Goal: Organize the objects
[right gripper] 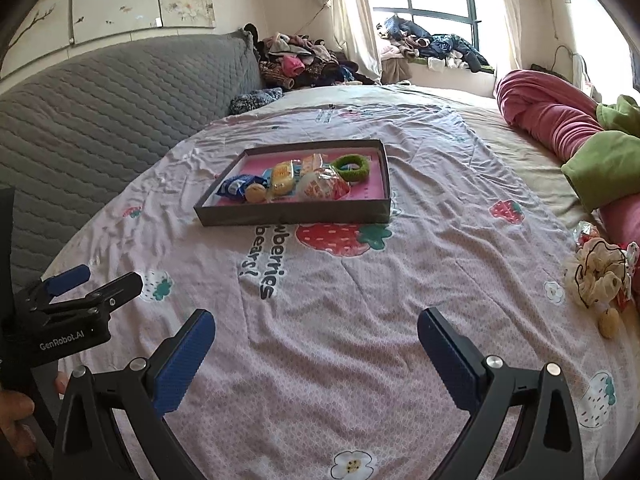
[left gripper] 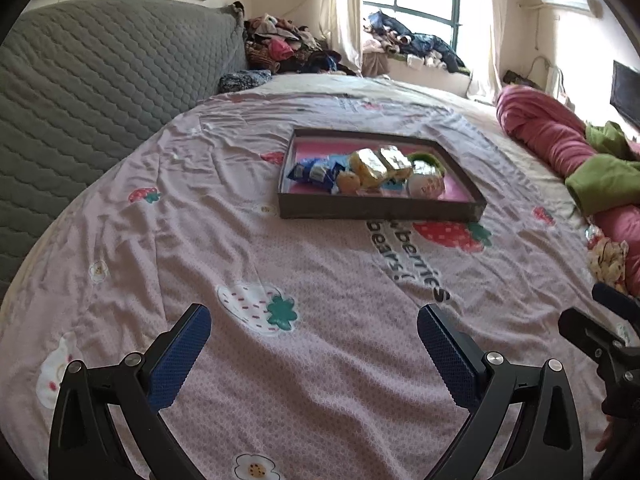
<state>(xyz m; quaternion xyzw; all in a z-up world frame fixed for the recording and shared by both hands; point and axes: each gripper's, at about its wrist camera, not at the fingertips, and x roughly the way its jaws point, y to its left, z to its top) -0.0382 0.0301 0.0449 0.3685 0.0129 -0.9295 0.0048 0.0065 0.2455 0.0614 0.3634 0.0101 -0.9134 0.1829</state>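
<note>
A shallow dark tray (left gripper: 376, 211) (right gripper: 288, 216) with a pink floor lies on the bed's strawberry-print sheet. In it are blue snack packets (left gripper: 316, 171) (right gripper: 236, 186), yellow wrapped cakes (left gripper: 378, 165) (right gripper: 282, 176), a clear round packet (left gripper: 427, 184) (right gripper: 322, 189) and a green hair tie (right gripper: 352, 168). A cream scrunchie (right gripper: 596, 276) and small loose items lie on the sheet at the right. My left gripper (left gripper: 314, 330) is open and holds nothing, well short of the tray. My right gripper (right gripper: 316, 332) is open too, nothing between its fingers.
A grey quilted headboard (left gripper: 88, 92) runs along the left. Rolled pink and green bedding (right gripper: 568, 128) lies at the right edge. Clothes (right gripper: 304, 62) are piled at the far corner and on the window sill. A hand (right gripper: 14, 412) holds the left gripper's handle.
</note>
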